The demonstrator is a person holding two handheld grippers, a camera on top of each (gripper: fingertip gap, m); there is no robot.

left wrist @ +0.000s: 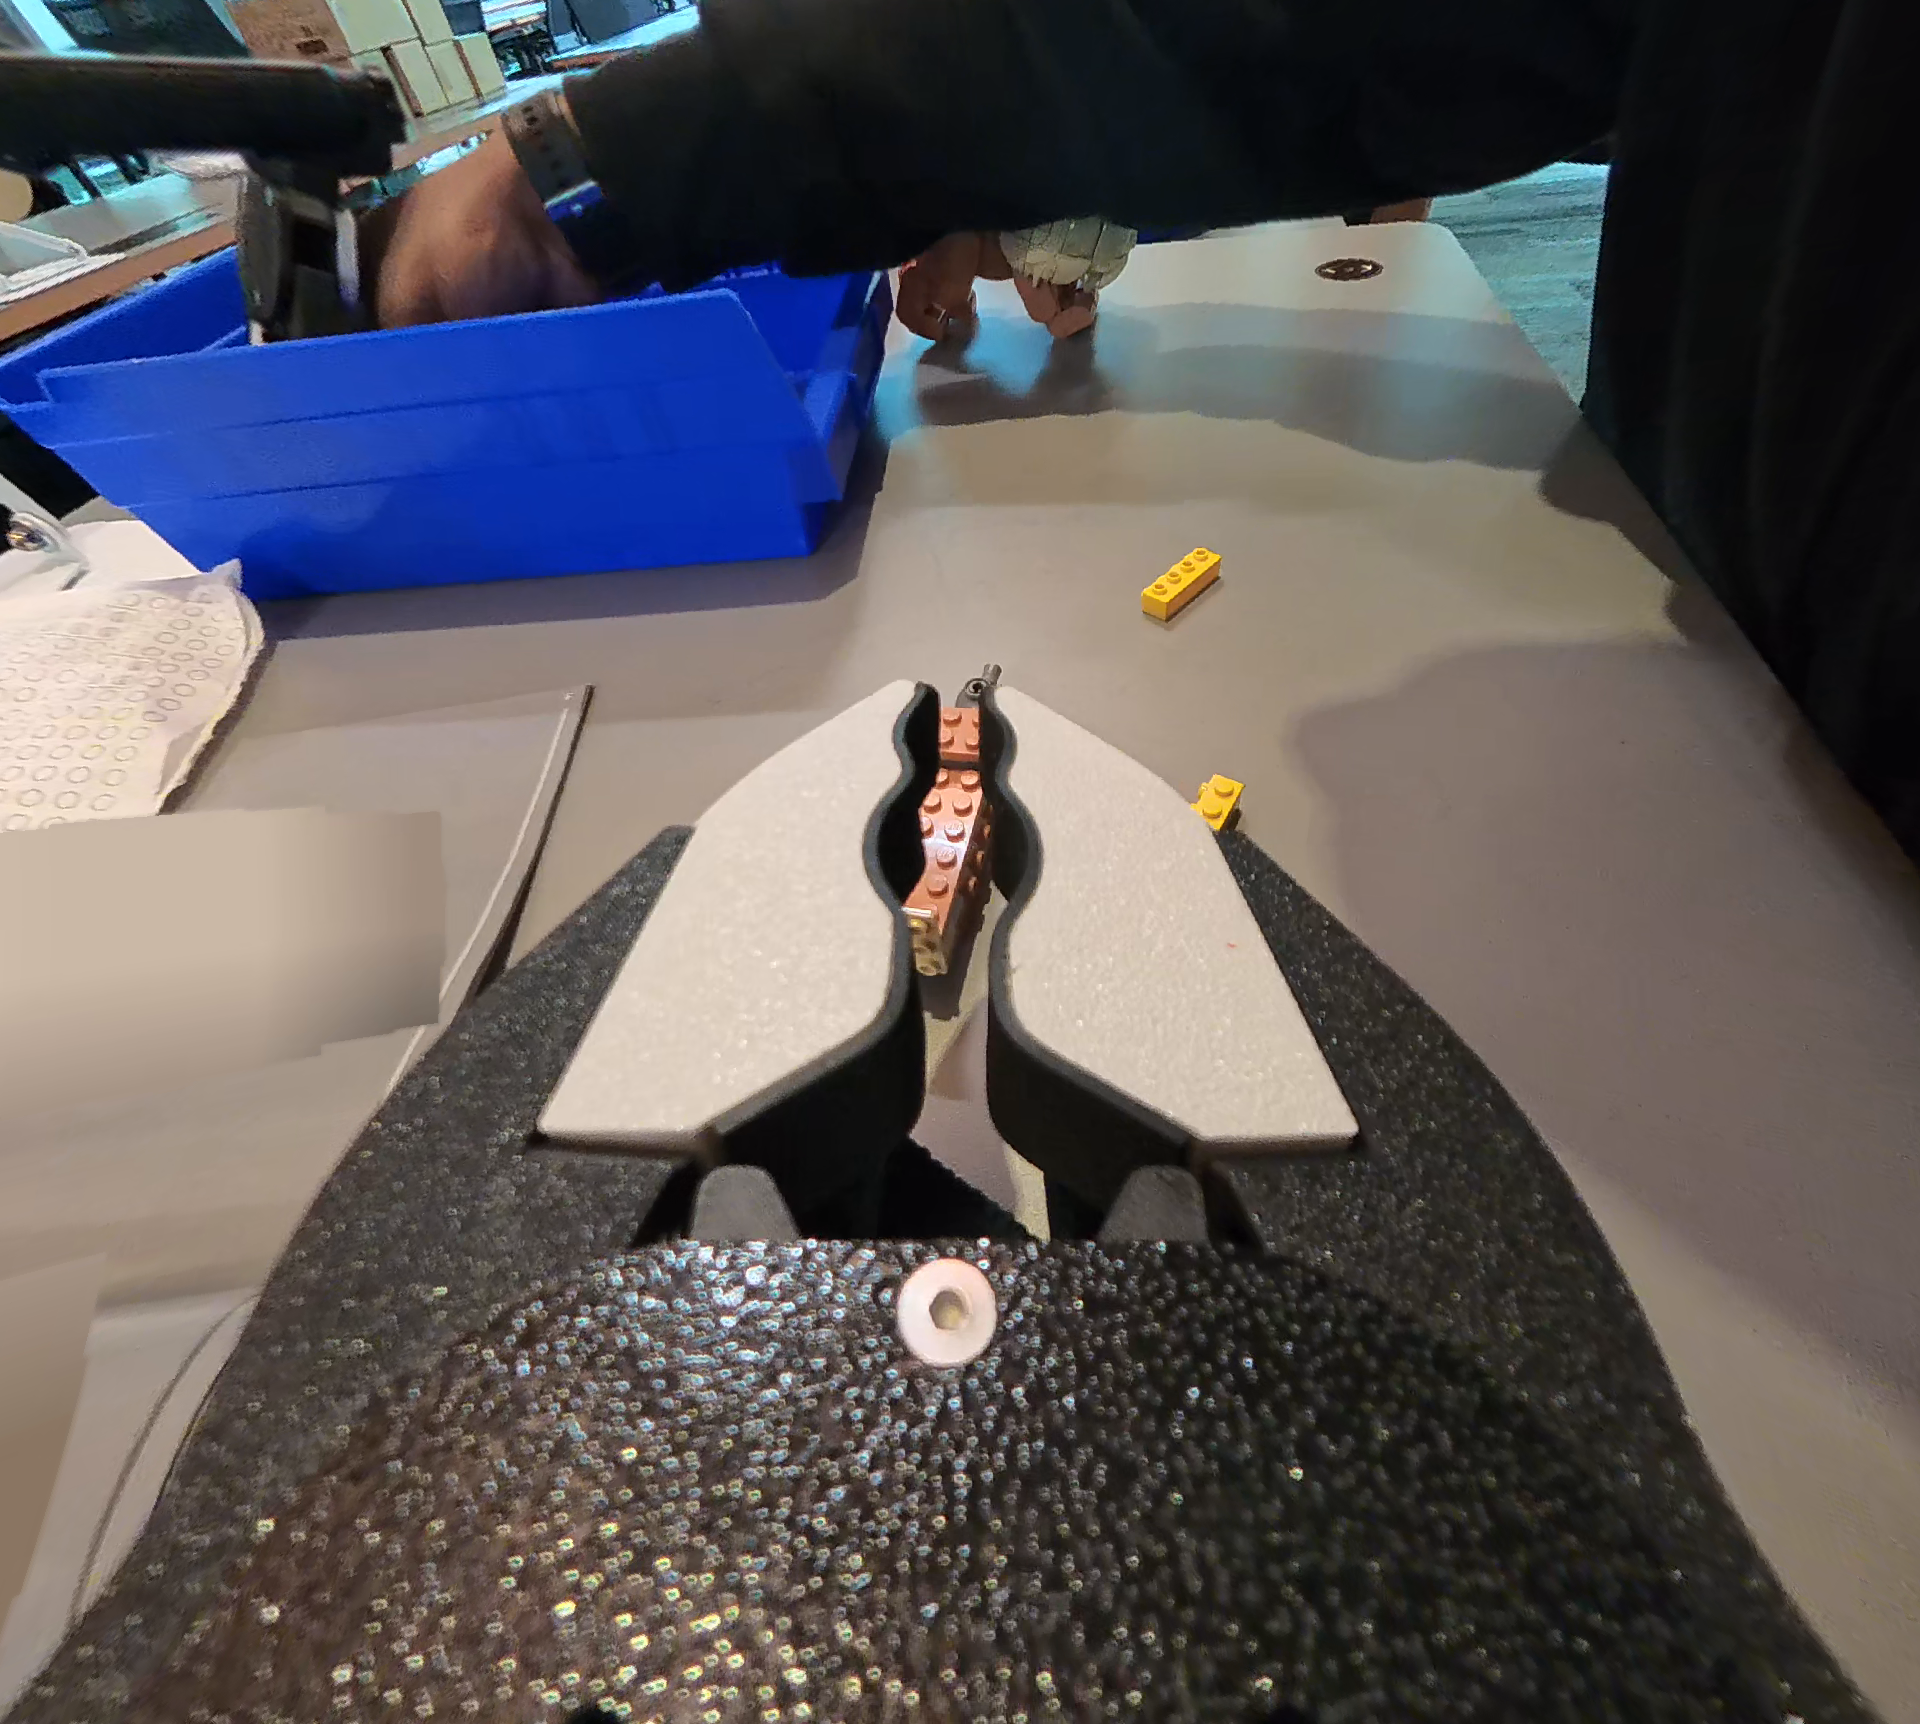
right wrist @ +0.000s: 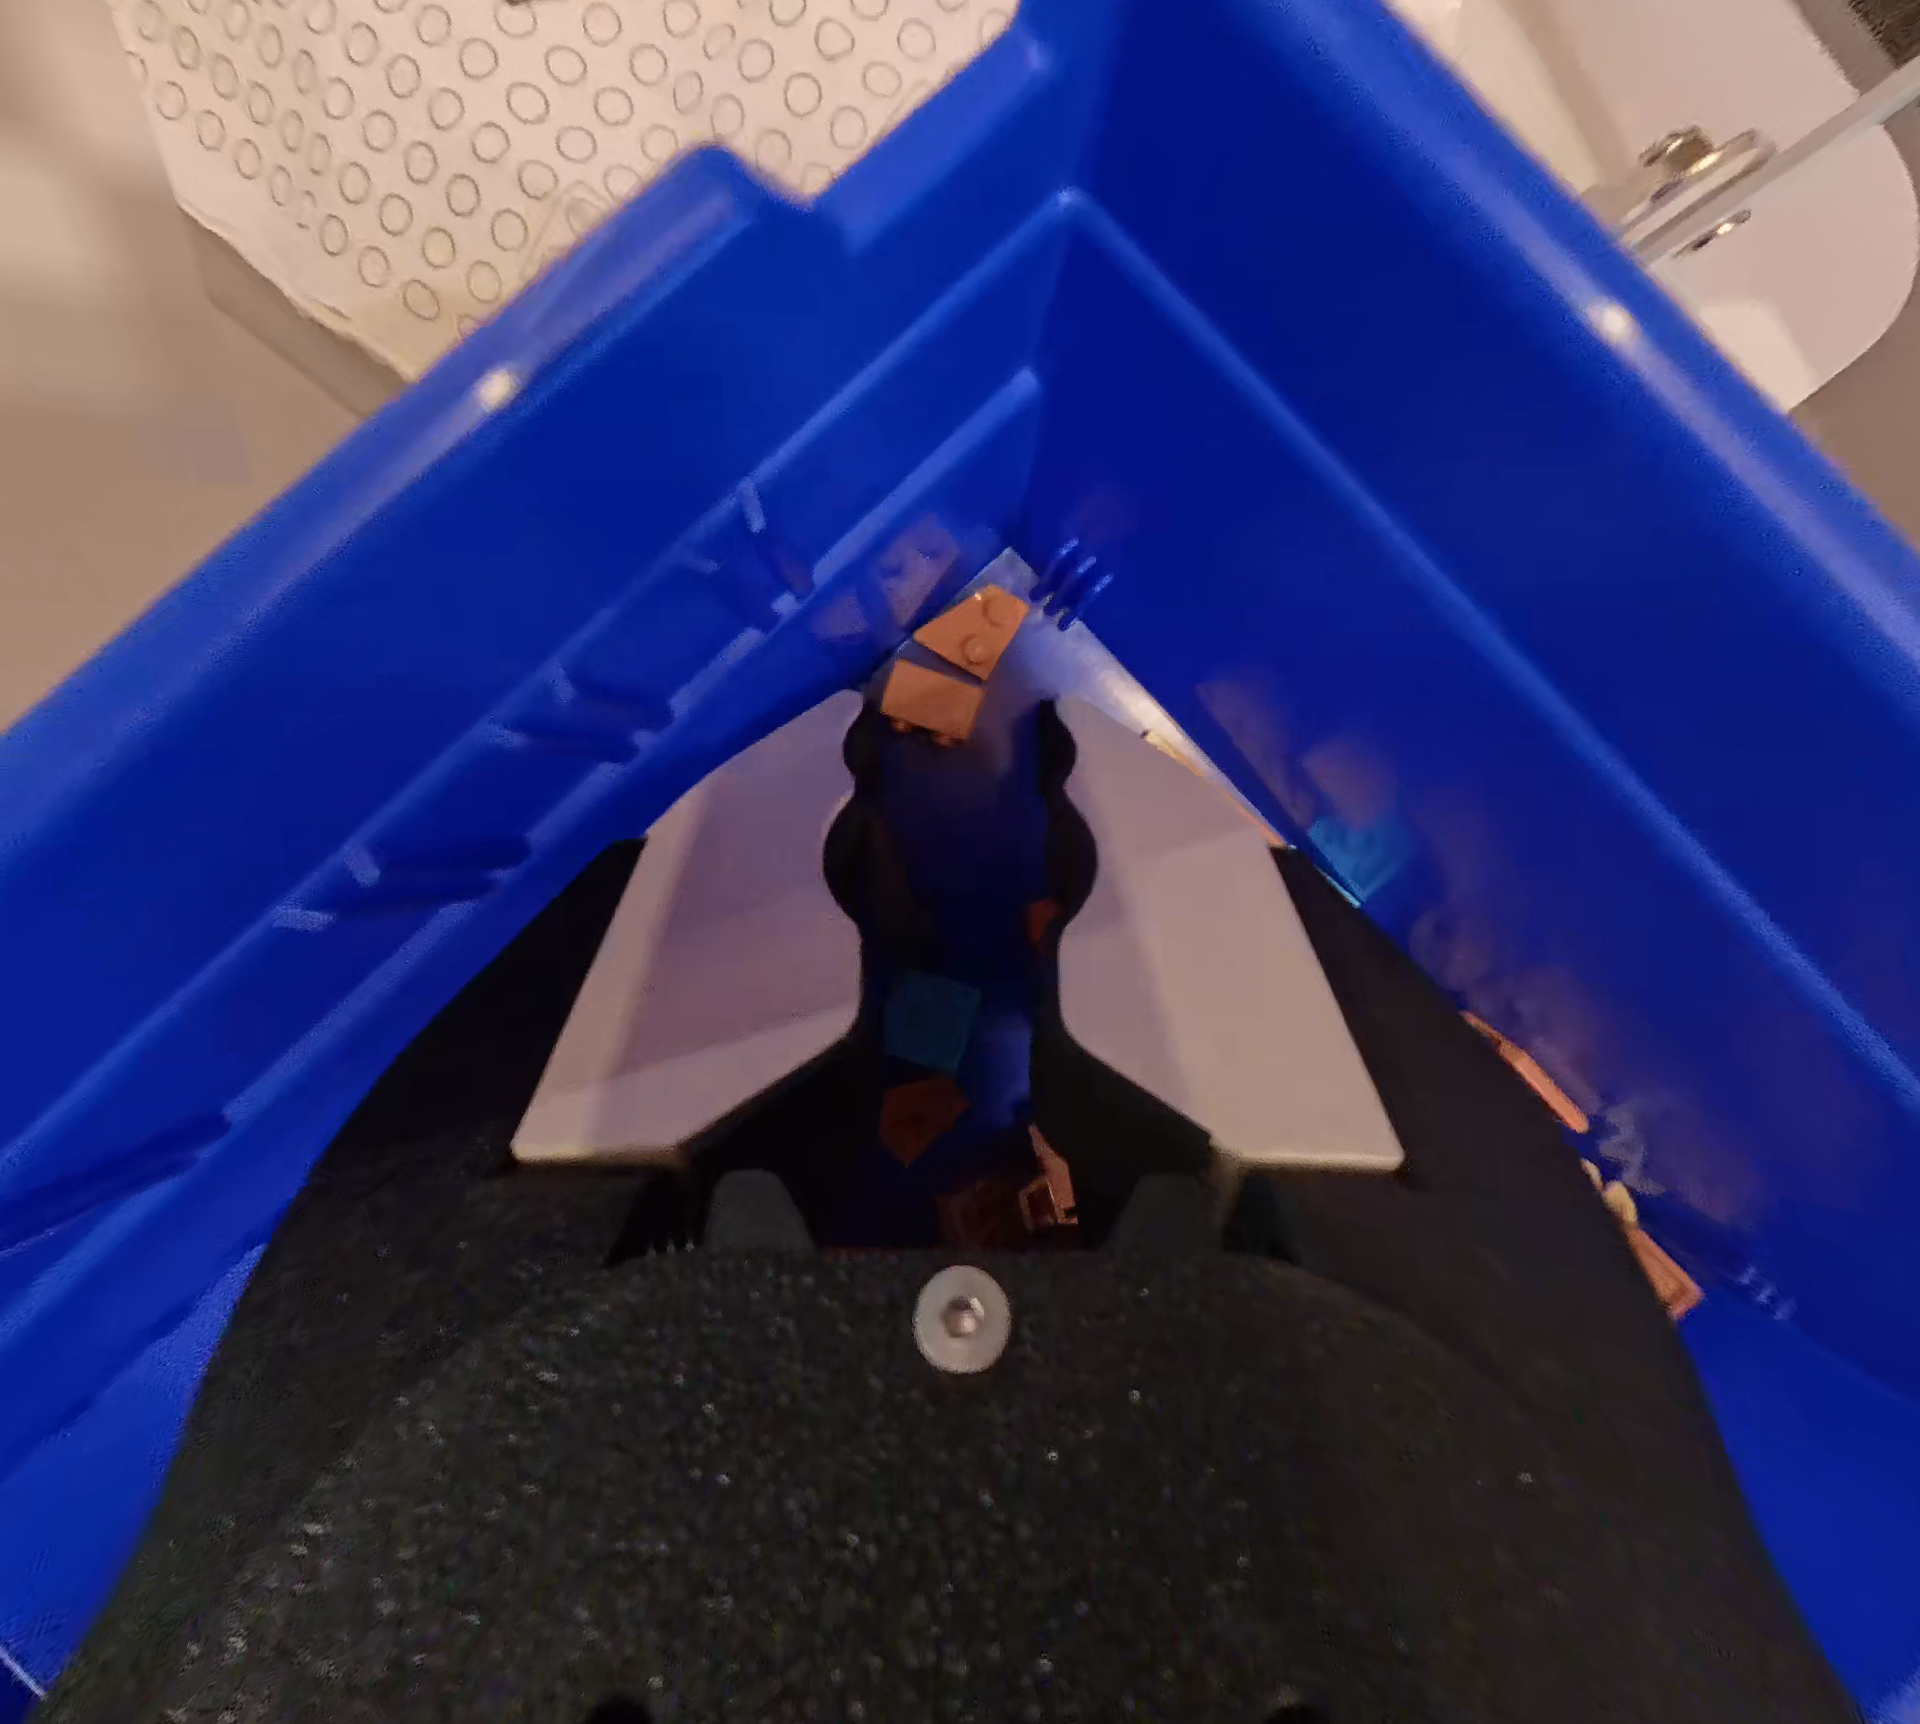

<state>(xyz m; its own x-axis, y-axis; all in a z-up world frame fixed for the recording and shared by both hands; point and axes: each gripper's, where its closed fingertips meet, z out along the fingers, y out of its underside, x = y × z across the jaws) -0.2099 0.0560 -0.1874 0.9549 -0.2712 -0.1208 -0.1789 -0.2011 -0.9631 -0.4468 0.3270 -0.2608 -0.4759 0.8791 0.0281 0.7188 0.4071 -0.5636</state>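
My left gripper (left wrist: 961, 698) is shut on a reddish-brown brick assembly (left wrist: 951, 827) that lies lengthwise between the pads; a small dark grey part (left wrist: 982, 682) sticks out at the tips. It hovers over the grey table (left wrist: 1455, 895). My right gripper (right wrist: 956, 718) is open inside a blue bin (right wrist: 1351, 531), pointing into its corner. A tan sloped brick (right wrist: 945, 666) lies in that corner just at the fingertips, with space between it and the right finger. The right gripper also shows in the left wrist view (left wrist: 291, 251), held by a dark-sleeved arm over the bin (left wrist: 468, 448).
A yellow brick (left wrist: 1180, 583) and a small yellow piece (left wrist: 1218, 801) lie on the table right of my left gripper. A circle-patterned paper sheet (left wrist: 104, 698) lies left. Teal (right wrist: 925, 1020) and brown (right wrist: 920, 1118) bricks lie on the bin floor. A hand holds a tan figure (left wrist: 1060, 261) behind. Left tips to right tips: about 35 cm.
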